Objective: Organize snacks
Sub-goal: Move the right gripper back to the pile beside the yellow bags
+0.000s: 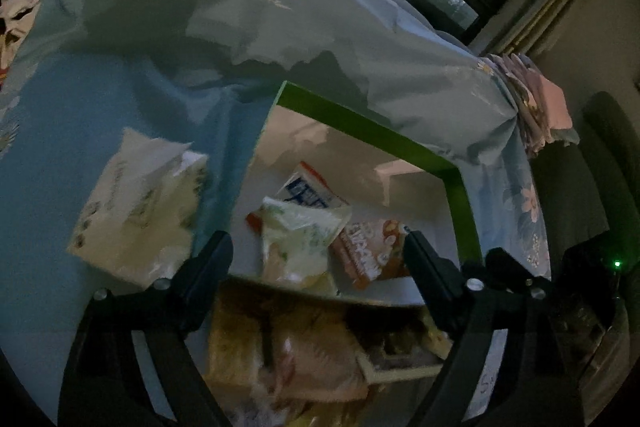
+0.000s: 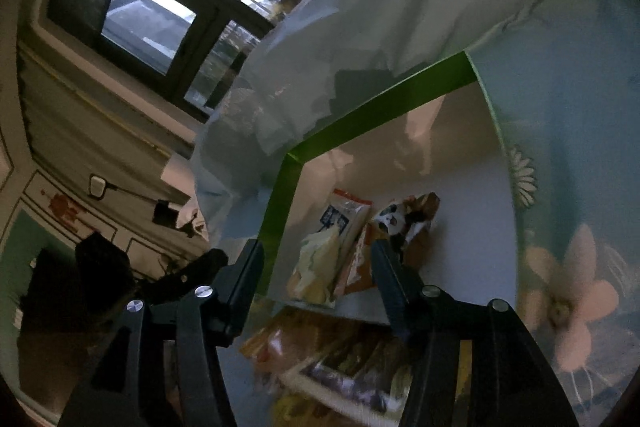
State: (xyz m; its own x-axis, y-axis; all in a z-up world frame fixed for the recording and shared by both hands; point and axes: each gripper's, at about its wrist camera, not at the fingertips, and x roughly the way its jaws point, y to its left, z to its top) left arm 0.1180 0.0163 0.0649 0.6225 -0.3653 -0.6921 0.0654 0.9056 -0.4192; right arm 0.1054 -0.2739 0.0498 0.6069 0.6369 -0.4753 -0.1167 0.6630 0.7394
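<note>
Snack packets [image 1: 304,239], white, orange and blue, lie crumpled inside green-rimmed box [image 1: 460,195].

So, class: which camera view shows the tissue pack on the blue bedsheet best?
The left wrist view: the tissue pack lies in full sight on the sheet, left of the green-rimmed box. The right wrist view does not show it at all.

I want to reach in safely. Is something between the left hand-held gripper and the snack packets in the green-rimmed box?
Nothing visible. The left hand-held gripper is open above the green-rimmed box, and the pale green packet lies exposed between its fingers.
</note>
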